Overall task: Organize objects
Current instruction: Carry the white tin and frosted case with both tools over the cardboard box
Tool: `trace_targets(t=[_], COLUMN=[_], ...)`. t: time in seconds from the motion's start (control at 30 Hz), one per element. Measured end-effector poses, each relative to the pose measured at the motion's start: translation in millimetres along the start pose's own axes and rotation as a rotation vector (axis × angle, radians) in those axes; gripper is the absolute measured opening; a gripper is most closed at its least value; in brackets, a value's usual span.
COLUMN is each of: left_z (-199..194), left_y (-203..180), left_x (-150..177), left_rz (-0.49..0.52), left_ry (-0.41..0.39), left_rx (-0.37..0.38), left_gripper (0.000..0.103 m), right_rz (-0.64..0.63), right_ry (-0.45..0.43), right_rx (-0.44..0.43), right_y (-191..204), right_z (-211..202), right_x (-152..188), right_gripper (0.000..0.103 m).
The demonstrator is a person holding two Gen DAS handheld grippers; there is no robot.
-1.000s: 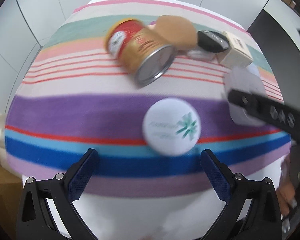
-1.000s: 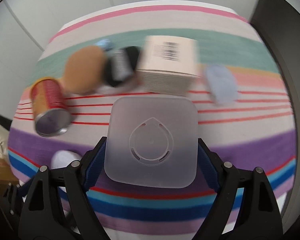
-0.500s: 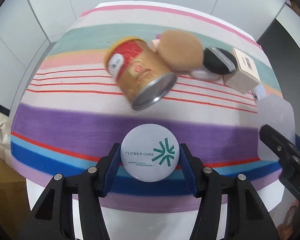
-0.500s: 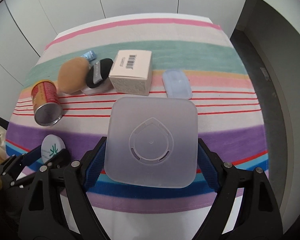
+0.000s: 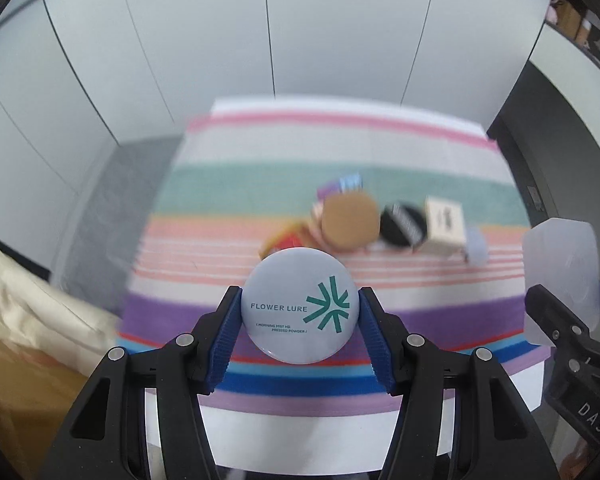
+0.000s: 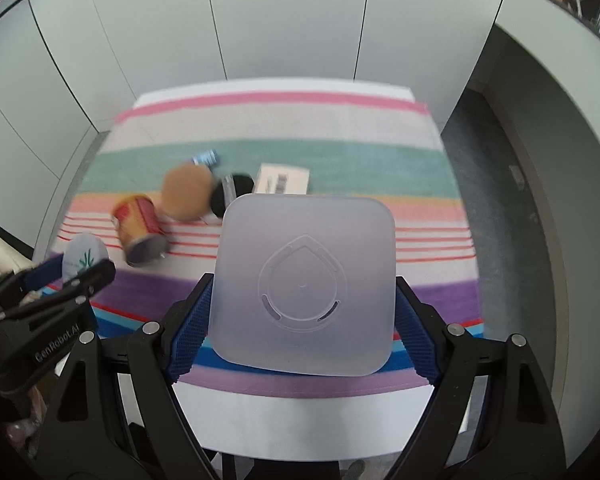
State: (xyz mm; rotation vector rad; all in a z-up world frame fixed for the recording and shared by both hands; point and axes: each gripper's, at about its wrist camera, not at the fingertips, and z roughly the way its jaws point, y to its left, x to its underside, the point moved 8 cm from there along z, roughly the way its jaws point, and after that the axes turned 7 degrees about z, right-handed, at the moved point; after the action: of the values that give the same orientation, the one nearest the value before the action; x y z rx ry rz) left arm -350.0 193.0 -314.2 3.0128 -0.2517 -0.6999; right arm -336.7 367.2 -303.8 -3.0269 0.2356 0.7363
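left gripper (image 5: 299,316) jaws clamp the round powder compact (image 5: 299,305), right gripper (image 6: 303,312) jaws clamp the frosted square case (image 6: 303,284), both above the counter's (image 6: 284,128) near edge. keep both level, grips firm, set down clear of the can (image 6: 139,229).

- Round white powder compact (image 5: 299,306): smooth, glossy plastic.
- Square frosted translucent plastic box (image 6: 304,284): matt, smooth.
- Striped multicoloured tablecloth (image 6: 420,160): soft woven cloth.
- Red-and-gold can (image 6: 140,230): shiny metal.
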Motion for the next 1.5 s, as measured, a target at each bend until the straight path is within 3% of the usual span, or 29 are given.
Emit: trace_targets(t=[0.23,0.33,0.67,0.87,1.17,1.5], left_z=[-90.2,-137.1,-225.6,-226.9,-254.0,-282.2], left_y=[19.7,31.5,57.7,56.7,60.3,66.0], left_x=[-42.6,-56.8,-54.8,-42.3,-28.8,44.8], left_rz=[0.001,0.015,-0.009,-0.013,0.005,0.098], left_ry=[-0.093,-0.169,-0.234,-0.185,-0.234,-0.245], left_rx=[-0.032,-0.091,-0.074,-0.061,-0.084,-0.109], left_gripper=[0.059,0.059,0.059,0.059,0.059,0.059], right_rz=[-0.033,-0.052,-0.065,-0.076,-0.078,-0.050], right_ry=[-0.126,-0.177,-0.281,-0.292,-0.300,-0.288], right_rx=[0.023,0.019,0.019,0.011,-0.002,-0.087], right_y=[13.7,22.8,44.1,48.5,49.9,39.0], right_z=[-93.5,-135.8,-234.1,-251.6,-262.4,-272.5], right_x=[-48.9,-67.0,-84.8,-79.7,-71.7,-20.9], right_gripper=[0.086,0.086,0.086,0.086,0.086,0.086])
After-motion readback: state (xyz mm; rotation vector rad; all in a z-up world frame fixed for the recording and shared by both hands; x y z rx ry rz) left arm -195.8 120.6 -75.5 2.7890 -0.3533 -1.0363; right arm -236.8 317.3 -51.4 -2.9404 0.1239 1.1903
